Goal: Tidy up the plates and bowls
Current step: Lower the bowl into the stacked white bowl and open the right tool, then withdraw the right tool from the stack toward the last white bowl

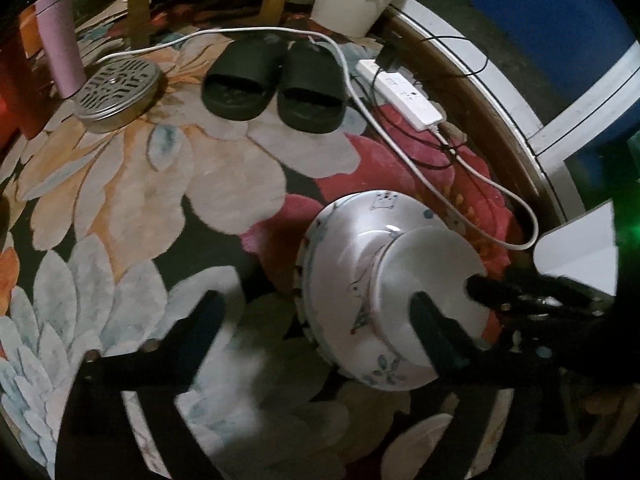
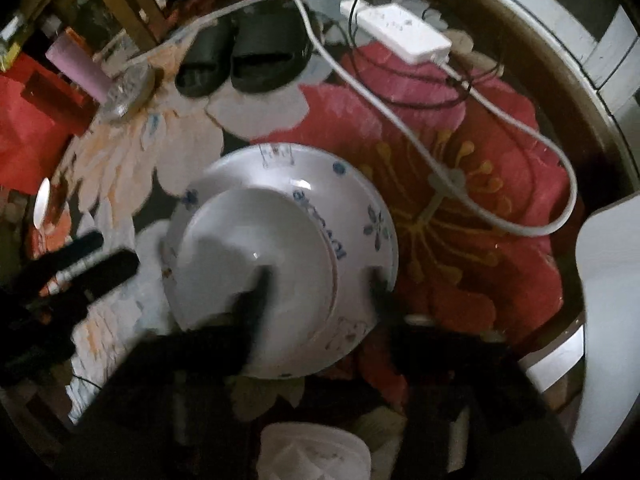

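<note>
A stack of upside-down white bowls (image 1: 360, 256) with blue flower prints rests on the floral rug (image 1: 140, 168); a smaller plain bowl (image 2: 248, 232) caps it. My left gripper (image 1: 316, 308) stands wide open, its right finger crossing in front of the top bowl and its left finger out over the rug. From the right wrist view the left gripper (image 2: 108, 254) sits just left of the stack. My right gripper (image 2: 320, 280) is open and straddles the near side of the stack (image 2: 352, 208), one finger over the top bowl's base, the other by the larger bowl's rim.
Behind the stack lie black slippers (image 1: 276, 84), a white power strip (image 1: 404, 96) with a looping white cable (image 1: 492, 188), a round metal tin (image 1: 116, 92) and a pink tumbler (image 1: 60, 40). White furniture (image 2: 612, 280) borders the right. A white container (image 2: 312, 452) sits nearest me.
</note>
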Motion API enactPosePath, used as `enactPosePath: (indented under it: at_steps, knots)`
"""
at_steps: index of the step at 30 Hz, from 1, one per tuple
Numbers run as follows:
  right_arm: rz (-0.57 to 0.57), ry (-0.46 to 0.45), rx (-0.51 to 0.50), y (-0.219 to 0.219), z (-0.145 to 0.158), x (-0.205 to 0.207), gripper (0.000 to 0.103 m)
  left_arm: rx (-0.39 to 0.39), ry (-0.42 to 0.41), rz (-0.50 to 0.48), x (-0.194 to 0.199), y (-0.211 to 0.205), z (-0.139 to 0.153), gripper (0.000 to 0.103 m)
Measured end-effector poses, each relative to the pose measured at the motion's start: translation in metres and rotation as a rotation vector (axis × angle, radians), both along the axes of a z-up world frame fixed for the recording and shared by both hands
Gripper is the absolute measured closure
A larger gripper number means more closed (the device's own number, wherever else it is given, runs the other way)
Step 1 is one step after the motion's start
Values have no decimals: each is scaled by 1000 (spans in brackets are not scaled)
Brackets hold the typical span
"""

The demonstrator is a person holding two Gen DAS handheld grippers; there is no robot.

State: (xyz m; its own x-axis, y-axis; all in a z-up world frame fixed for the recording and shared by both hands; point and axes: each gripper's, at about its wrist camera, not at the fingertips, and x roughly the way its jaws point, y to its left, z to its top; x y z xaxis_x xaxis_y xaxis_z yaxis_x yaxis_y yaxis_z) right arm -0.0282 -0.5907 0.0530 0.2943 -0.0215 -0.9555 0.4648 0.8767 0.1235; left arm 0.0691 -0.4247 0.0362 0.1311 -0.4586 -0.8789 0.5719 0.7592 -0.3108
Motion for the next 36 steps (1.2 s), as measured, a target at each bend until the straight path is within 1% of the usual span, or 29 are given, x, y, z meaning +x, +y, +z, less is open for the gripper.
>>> enactPosePath:
  at_steps: [1, 2, 5, 9, 21, 36]
  knots:
    - [-5, -19, 1, 1, 3, 1, 16, 11, -7, 4, 0, 2, -1, 4]
    - [-3, -34, 5, 2, 6, 2, 15, 19, -10, 6, 1, 4, -1, 4]
    - [28, -36, 10, 11, 6, 9, 14, 42, -19, 18, 2, 10, -3, 2]
    - [58, -27, 27, 23, 3, 13, 14, 54, -22, 24, 4, 18, -3, 2]
    - [69, -28, 32, 38, 4, 18, 11, 72, -27, 47, 10, 39, -1, 2]
    - [89, -28, 36, 49, 2, 23, 10, 98, -14, 68, 13, 54, -6, 2]
